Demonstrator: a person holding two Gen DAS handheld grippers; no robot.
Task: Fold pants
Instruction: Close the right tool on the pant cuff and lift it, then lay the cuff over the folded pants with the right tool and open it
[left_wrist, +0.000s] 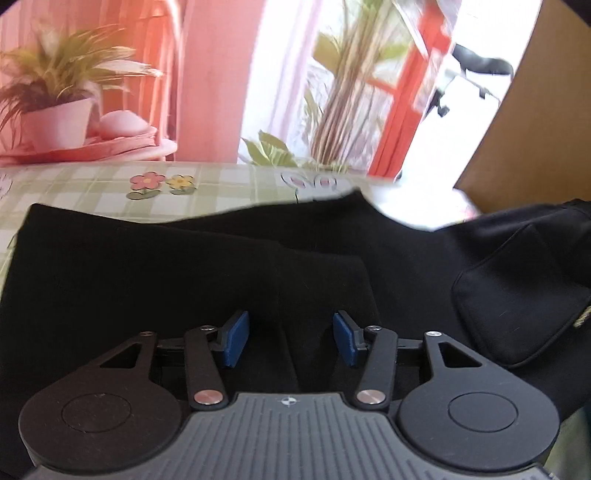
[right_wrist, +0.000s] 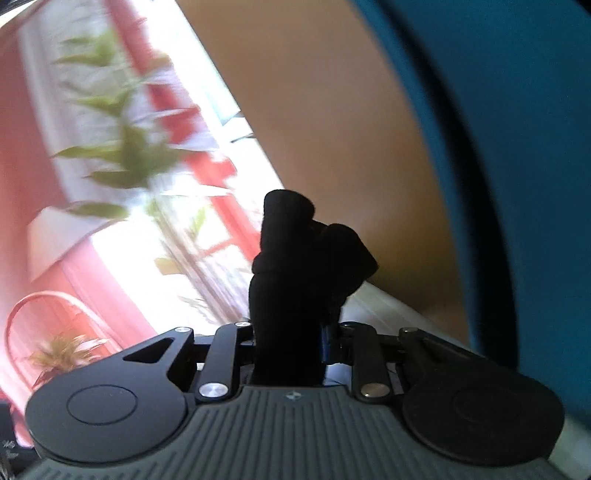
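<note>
The right tool (right_wrist: 291, 347) is clamping a bunched fold of the black fabric pants (left_wrist: 184, 280); the left tool (left_wrist: 290, 339) is hovering apart above them. Keep the carried edge taut and aligned.

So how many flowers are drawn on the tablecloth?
2 clear ones: a pink flower and a yellow flower, side by side on the tablecloth beyond the black pants. More may hide under them.

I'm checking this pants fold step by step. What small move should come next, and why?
Probably carry the right gripper, shut on a bunch of the black pants, across over the flat part. The left gripper hangs open above the cloth.
</note>
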